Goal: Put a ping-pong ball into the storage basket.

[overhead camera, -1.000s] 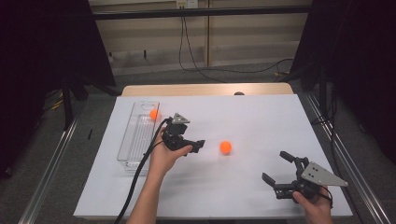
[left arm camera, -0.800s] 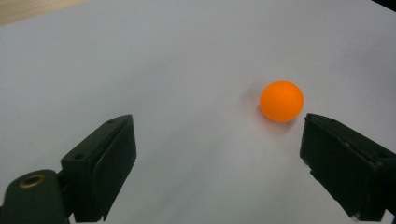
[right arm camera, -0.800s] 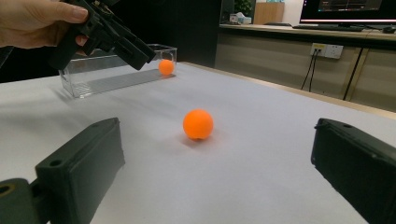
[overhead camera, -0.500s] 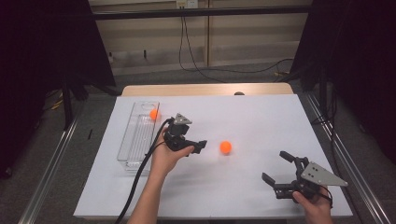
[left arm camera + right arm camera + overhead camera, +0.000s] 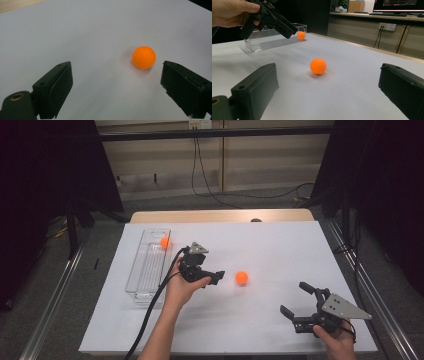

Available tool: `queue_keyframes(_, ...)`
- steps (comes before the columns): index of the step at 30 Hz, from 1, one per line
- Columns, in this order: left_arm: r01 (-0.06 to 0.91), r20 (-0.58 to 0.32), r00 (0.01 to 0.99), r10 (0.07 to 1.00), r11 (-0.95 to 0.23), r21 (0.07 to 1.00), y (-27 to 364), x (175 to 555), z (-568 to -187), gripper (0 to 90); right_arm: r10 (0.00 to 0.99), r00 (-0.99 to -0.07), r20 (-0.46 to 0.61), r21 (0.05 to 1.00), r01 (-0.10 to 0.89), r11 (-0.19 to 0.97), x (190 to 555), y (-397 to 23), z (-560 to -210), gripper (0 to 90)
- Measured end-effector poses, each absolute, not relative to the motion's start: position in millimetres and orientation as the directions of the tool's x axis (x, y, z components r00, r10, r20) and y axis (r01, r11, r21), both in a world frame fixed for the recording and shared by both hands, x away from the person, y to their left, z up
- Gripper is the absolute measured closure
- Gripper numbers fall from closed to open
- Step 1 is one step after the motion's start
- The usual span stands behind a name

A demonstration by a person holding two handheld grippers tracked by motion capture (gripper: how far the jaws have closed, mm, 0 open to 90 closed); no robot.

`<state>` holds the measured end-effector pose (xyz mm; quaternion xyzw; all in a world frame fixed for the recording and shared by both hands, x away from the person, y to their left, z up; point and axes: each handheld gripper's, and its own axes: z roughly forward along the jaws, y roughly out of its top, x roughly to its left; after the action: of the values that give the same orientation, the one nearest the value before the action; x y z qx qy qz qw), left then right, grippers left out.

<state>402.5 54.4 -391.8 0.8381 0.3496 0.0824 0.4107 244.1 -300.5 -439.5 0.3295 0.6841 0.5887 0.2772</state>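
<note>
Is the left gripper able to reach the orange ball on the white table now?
Probably yes. The left gripper has open jaws aimed at the orange ball, with bare table between them.

Wide bare white table [image 5: 280, 245] all round the loose orange ball [image 5: 242, 278], nothing btwn it and the left gripper [image 5: 216, 276], straight run in. Right gripper [image 5: 298, 300] also has open sheet up to the ball. Only block: clear tray [image 5: 148, 270] along the left side, 2nd ball [image 5: 164, 242] inside at far end.
</note>
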Motion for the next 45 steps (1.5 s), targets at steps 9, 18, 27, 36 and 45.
queue_keyframes(9, 0.517, -0.148, 0.749, 0.646, -0.429, 0.741, 49.2, 403.0, -396.1, 10.6, 0.778, -0.629, 0.009, 0.988, 0.124, 0.088, 244.1, -300.5, -439.6, 1.9)
queue_keyframes(18, 0.514, -0.152, 0.754, 0.640, -0.430, 0.742, 44.5, 402.5, -398.7, 10.6, 0.777, -0.629, 0.009, 0.988, 0.125, 0.089, 244.2, -300.5, -439.5, 1.9)
queue_keyframes(27, 0.510, -0.149, 0.759, 0.633, -0.437, 0.741, 39.8, 402.1, -401.5, 10.6, 0.778, -0.629, 0.011, 0.988, 0.126, 0.088, 244.2, -300.5, -439.5, 1.9)
queue_keyframes(36, 0.511, -0.151, 0.761, 0.631, -0.439, 0.739, 34.9, 401.5, -404.4, 10.6, 0.777, -0.630, 0.012, 0.988, 0.126, 0.087, 244.1, -300.4, -439.4, 1.9)
queue_keyframes(45, 0.507, -0.147, 0.764, 0.628, -0.443, 0.740, 30.5, 400.9, -406.7, 10.6, 0.778, -0.629, 0.010, 0.988, 0.126, 0.089, 244.2, -300.5, -439.5, 1.9)
